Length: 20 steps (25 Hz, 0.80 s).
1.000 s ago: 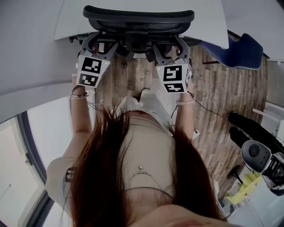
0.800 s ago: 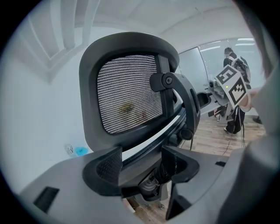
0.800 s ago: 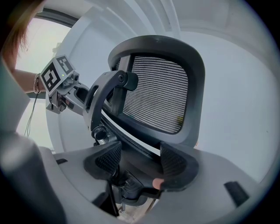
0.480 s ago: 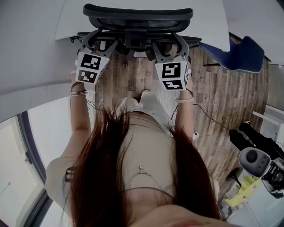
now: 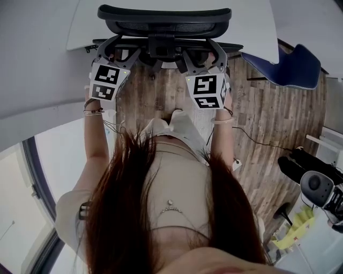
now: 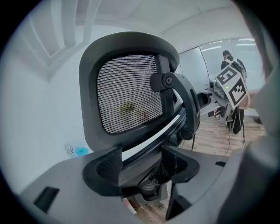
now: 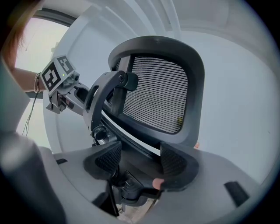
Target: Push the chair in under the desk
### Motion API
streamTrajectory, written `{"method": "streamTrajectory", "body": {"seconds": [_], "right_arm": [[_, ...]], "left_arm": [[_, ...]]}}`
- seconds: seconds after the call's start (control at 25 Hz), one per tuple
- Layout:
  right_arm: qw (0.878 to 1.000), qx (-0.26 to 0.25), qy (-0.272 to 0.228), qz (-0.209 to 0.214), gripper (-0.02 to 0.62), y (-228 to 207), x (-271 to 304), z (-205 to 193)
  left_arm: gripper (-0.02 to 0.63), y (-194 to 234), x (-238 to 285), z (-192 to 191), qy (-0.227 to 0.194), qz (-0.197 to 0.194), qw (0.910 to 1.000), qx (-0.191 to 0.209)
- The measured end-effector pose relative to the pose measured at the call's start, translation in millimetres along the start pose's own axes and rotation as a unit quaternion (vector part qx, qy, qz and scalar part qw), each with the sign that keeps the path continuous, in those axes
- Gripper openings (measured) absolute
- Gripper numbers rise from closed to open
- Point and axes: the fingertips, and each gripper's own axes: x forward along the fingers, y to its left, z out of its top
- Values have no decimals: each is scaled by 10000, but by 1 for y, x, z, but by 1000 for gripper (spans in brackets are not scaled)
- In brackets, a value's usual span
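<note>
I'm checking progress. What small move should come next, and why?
Probably a short push forward with both grippers. The left gripper and right gripper each have open jaws around the back frame of the chair, and the back looks close to the desk edge, so little travel seems left.

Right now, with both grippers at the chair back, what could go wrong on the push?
1. The left gripper and right gripper have their jaws apart round the chair back's frame, not clamped. They may slip, or an uneven push may turn it.
2. If it turns right, it could bump the blue chair at the desk.
3. A cable trails on the floor at the person's right, and a step could snag it.
</note>
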Motion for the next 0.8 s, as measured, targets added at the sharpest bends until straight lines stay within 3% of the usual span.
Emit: {"method": "streamTrajectory", "body": {"seconds": [0.8], "right_arm": [[10000,31,-7,-53,282,0,4,-1]], "left_arm": [[278,5,5,0,-91,-115,9999,65]]}}
